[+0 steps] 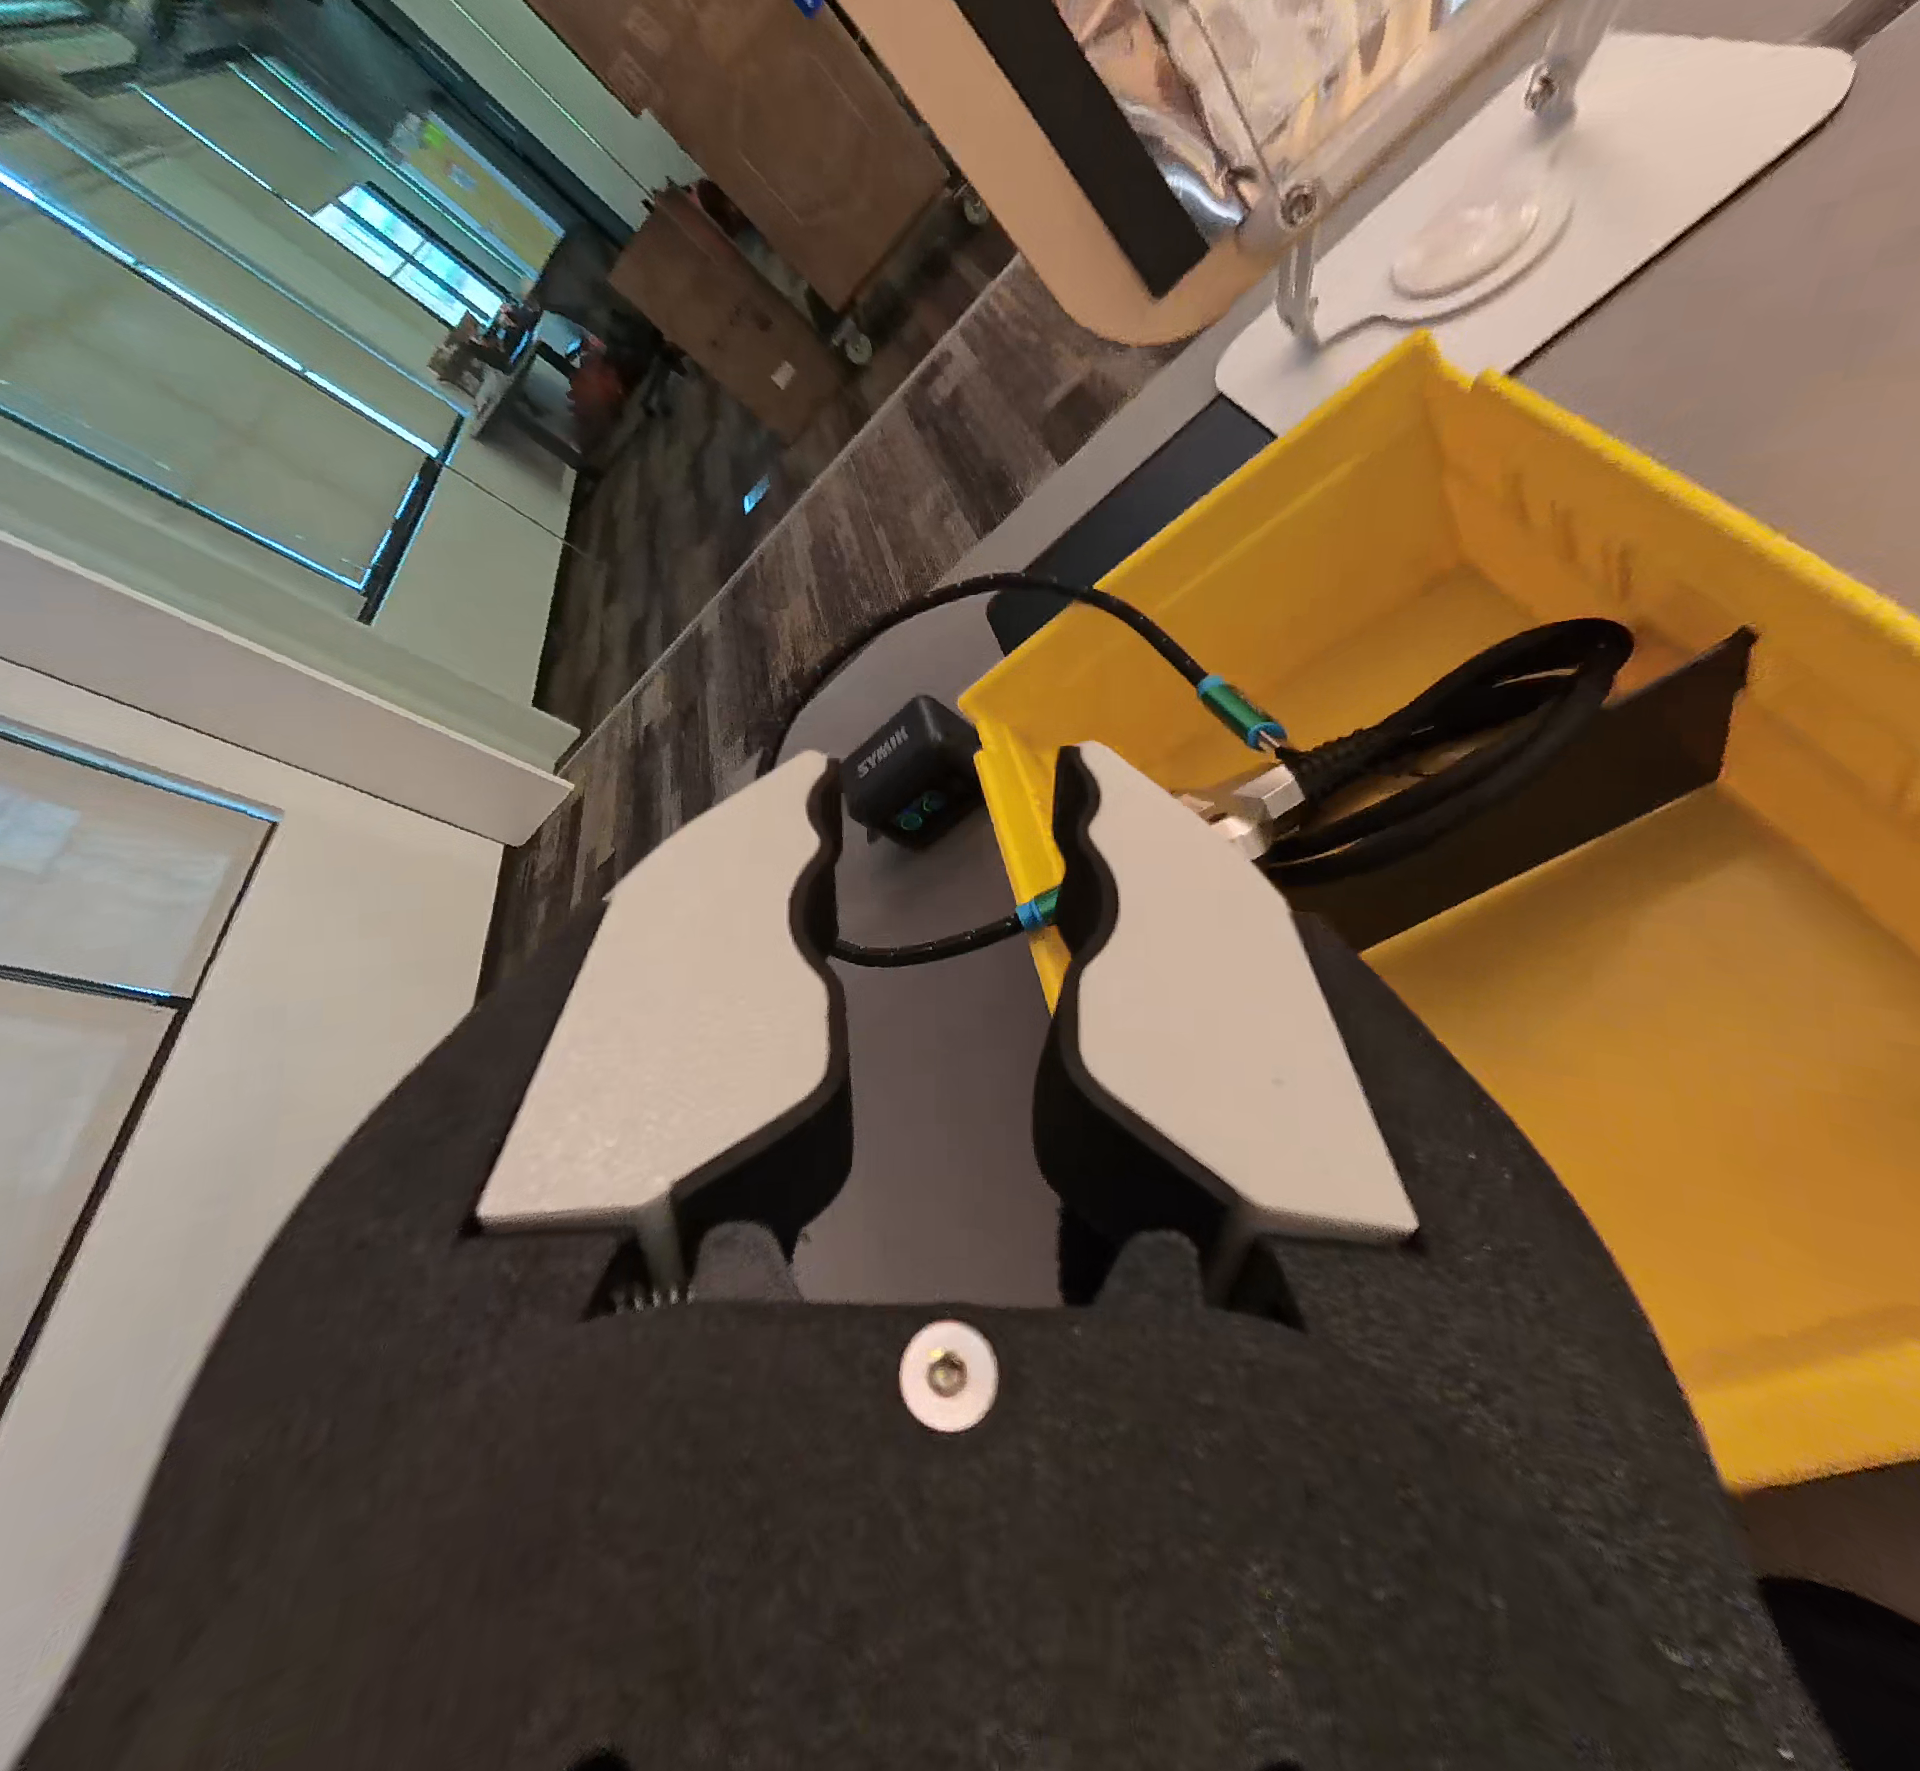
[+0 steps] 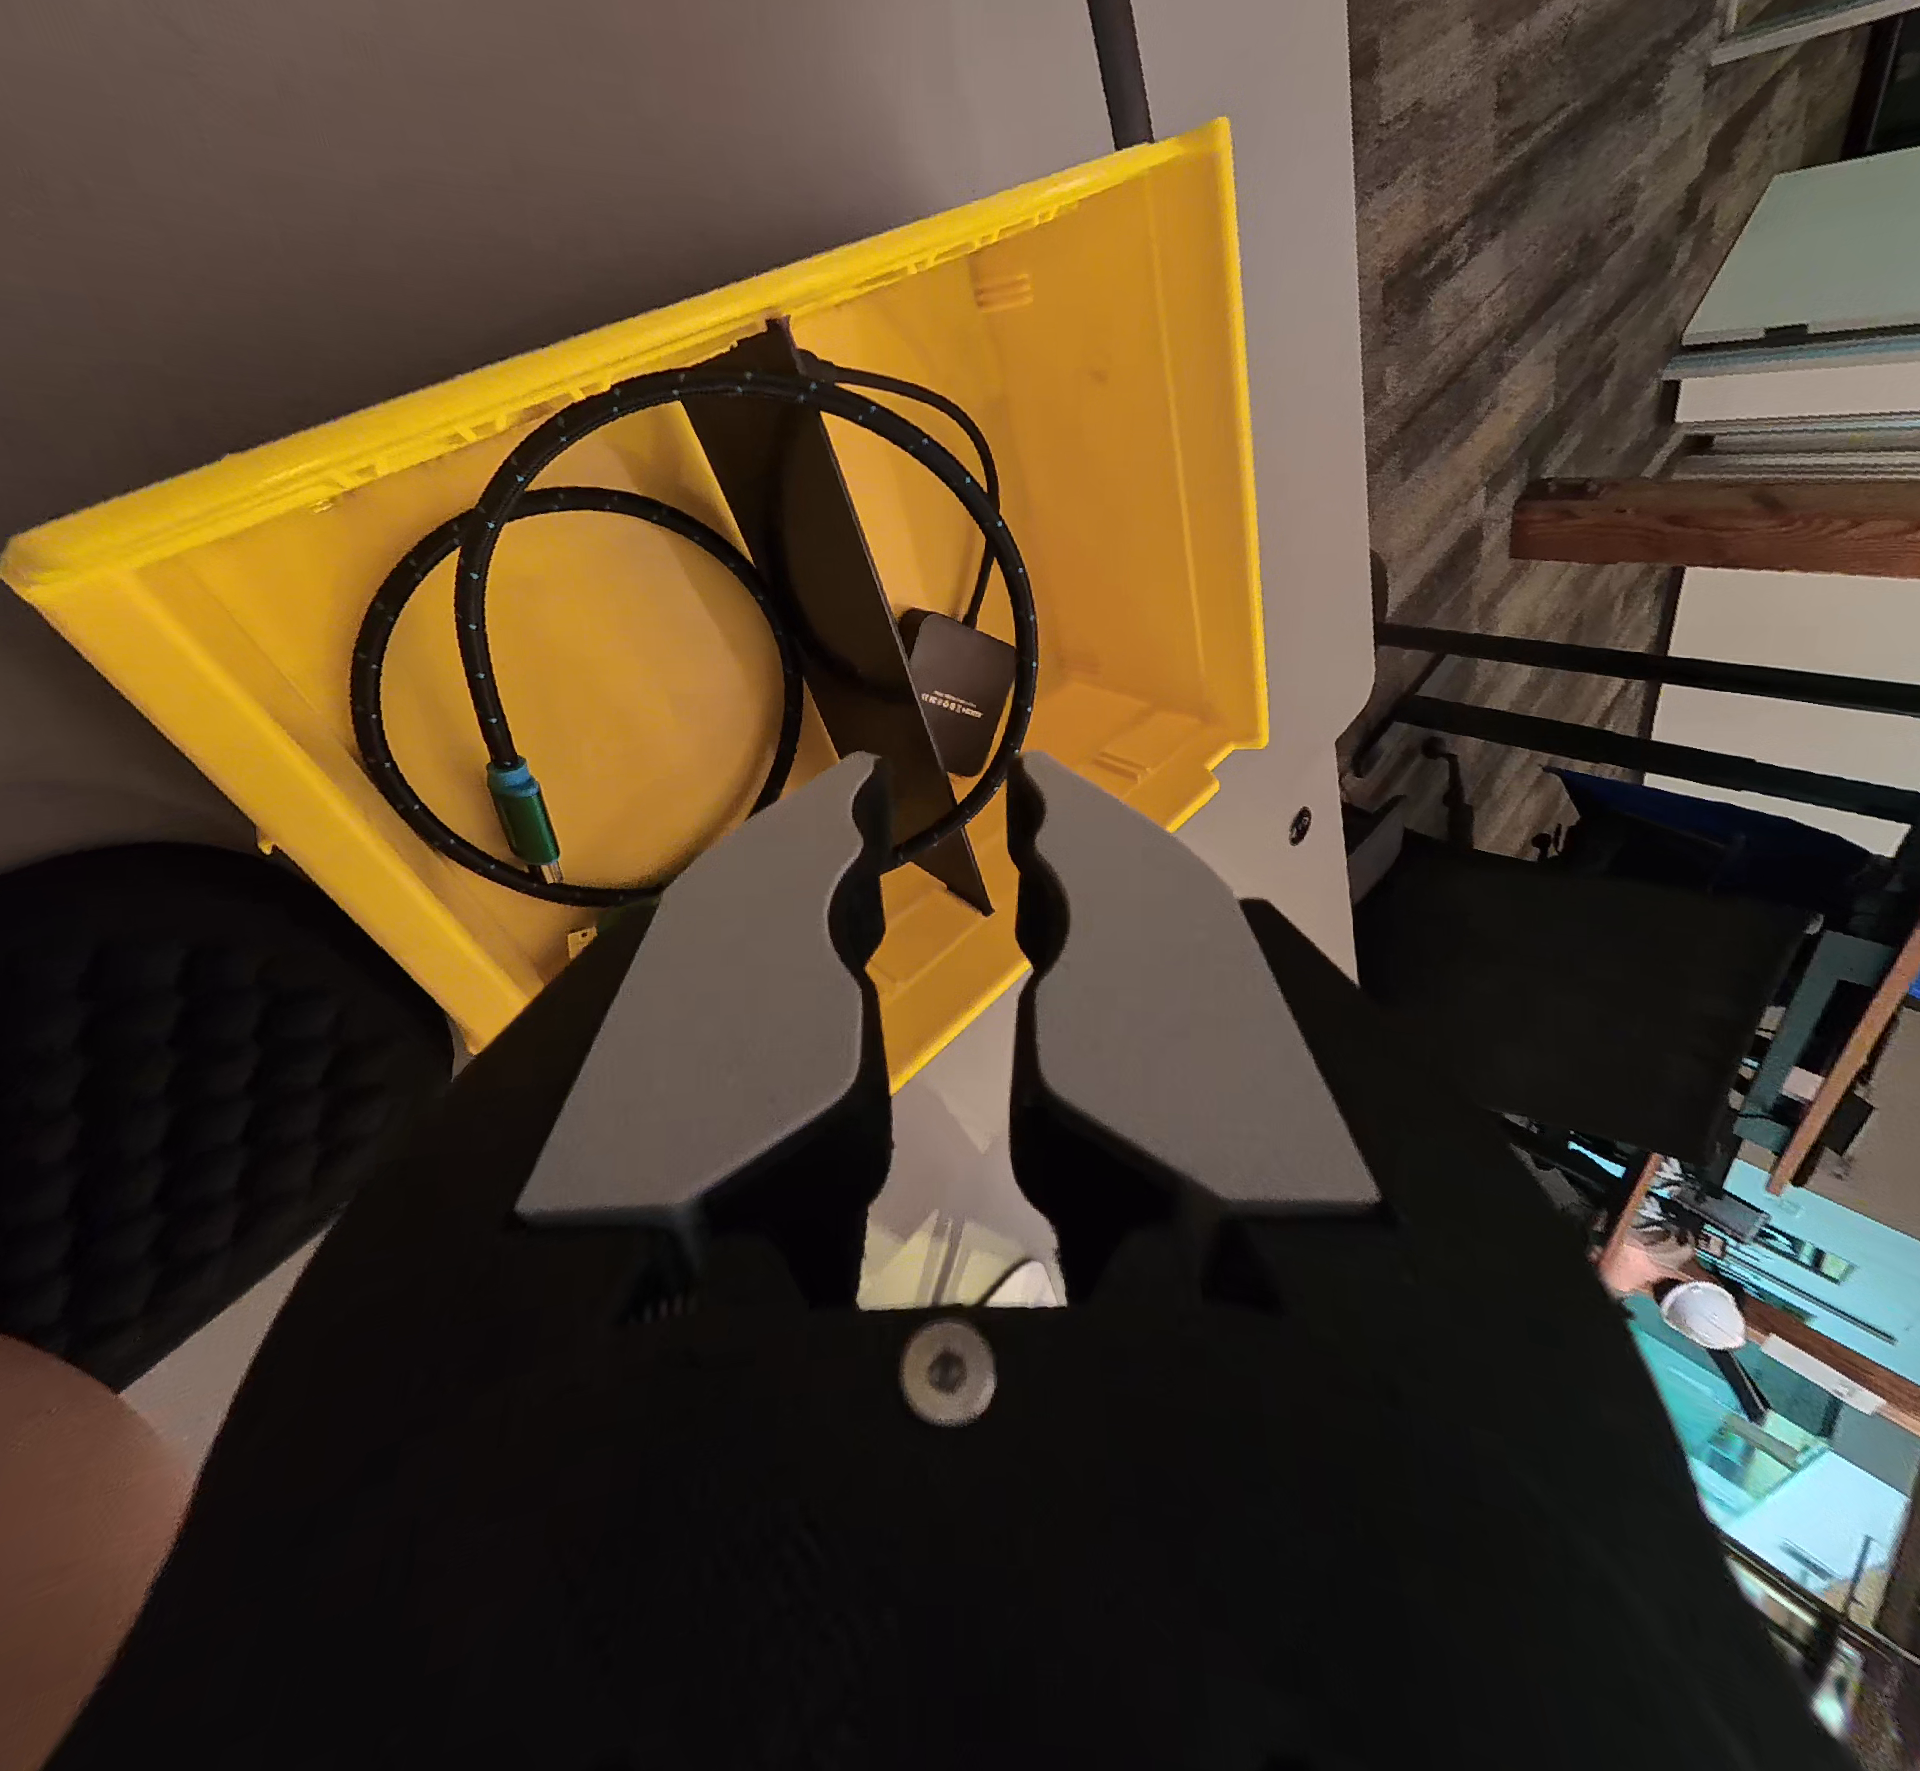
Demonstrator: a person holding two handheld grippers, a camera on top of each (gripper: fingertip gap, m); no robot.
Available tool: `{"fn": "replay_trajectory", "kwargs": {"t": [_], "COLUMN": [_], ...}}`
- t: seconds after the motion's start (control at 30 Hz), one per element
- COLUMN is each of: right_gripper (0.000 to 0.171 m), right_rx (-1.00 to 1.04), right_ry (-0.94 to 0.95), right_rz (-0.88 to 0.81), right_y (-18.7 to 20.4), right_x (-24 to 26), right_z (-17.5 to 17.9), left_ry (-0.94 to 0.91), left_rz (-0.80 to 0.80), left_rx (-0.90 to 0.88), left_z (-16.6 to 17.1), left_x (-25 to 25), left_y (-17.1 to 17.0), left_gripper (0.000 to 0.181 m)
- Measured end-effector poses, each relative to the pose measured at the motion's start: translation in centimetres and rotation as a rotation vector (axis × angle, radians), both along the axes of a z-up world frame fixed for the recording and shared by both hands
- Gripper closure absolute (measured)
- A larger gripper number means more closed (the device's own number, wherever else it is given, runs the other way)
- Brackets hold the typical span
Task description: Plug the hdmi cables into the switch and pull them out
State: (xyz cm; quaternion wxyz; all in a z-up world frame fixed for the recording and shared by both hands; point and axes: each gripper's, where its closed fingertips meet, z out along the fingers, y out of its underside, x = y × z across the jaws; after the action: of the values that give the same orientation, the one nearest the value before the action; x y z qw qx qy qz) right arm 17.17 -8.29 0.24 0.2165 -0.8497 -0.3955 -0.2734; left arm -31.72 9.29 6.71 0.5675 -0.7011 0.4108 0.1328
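Observation:
A yellow bin (image 2: pixel 1143 433) with a black divider (image 2: pixel 831 558) lies on the grey table. In it, a black braided HDMI cable (image 2: pixel 436 578) is coiled, its green plug (image 2: pixel 520 807) near the bin's front wall. A flat black switch (image 2: pixel 961 682) lies behind the divider. My right gripper (image 2: pixel 945 771) is open and empty, just above the divider. In the left wrist view, my left gripper (image 1: pixel 945 776) is open and empty beside the bin (image 1: pixel 1558 1046). A thin cable with a green end (image 1: pixel 1039 913) runs across between its fingers. A small black box (image 1: pixel 914 776) sits just ahead.
A second green cable end (image 1: pixel 1231 713) hangs over the bin's corner above a coil of black cable (image 1: pixel 1475 713). A white monitor base (image 1: pixel 1621 163) stands behind the bin. The table edge (image 2: pixel 1351 474) drops to carpet. A black mesh object (image 2: pixel 156 1098) is at the left. My hands' fingertips stand some 55 cm from each other. It is some 20 cm from my right tips to the flat black switch (image 2: pixel 961 682).

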Motion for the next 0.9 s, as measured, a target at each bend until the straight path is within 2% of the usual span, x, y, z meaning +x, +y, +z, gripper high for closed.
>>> {"fn": "replay_trajectory", "kwargs": {"t": [0.03,0.17,0.33,0.4,0.5,0.6,0.7,0.77,0.8,0.9], "right_gripper": [0.15,0.151,0.15,0.15,0.15,0.149,0.15,0.15,0.15,0.15], "right_rx": [0.0,-0.028,-0.057,-0.06,-0.082,-0.105,-0.111,-0.125,-0.137,-0.165], "right_ry": [0.018,0.081,0.109,0.12,0.117,0.087,0.082,0.065,0.056,0.047], "right_rz": [-0.003,-0.04,-0.113,-0.127,-0.135,-0.127,-0.125,-0.125,-0.125,-0.125], "right_y": [0.0,-0.5,-1.0,-0.9,-0.8,-0.8,-0.4,-0.1,-0.1,0.3], "right_x": [0.1,1.2,3.5,3.9,4.1,4.0,3.6,3.4,3.3,3.0], "right_z": [0.0,-0.7,-1.3,-1.4,-2.0,-2.3,-2.5,-2.8,-3.0,-3.8], "left_ry": [0.004,0.076,0.165,0.242,0.332,0.421,0.462,0.412,0.408,0.401], "left_rz": [-0.003,-0.042,-0.184,-0.235,-0.258,-0.264,-0.266,-0.272,-0.295,-0.162], "left_rx": [0.009,-0.031,0.101,0.128,0.138,0.119,0.053,0.015,0.0,-0.068], "left_z": [0.4,0.8,4.0,5.0,6.2,5.6,2.4,-0.2,-1.5,-3.1], "left_x": [0.1,1.5,7.1,9.1,10.8,10.7,8.9,7.5,7.0,3.4], "left_y": [-0.4,-3.2,-7.8,-8.2,-7.0,-5.3,-3.8,-2.8,-2.2,1.0], "left_gripper": [0.142,0.142,0.146,0.146,0.144,0.142,0.14,0.14,0.145,0.14]}}
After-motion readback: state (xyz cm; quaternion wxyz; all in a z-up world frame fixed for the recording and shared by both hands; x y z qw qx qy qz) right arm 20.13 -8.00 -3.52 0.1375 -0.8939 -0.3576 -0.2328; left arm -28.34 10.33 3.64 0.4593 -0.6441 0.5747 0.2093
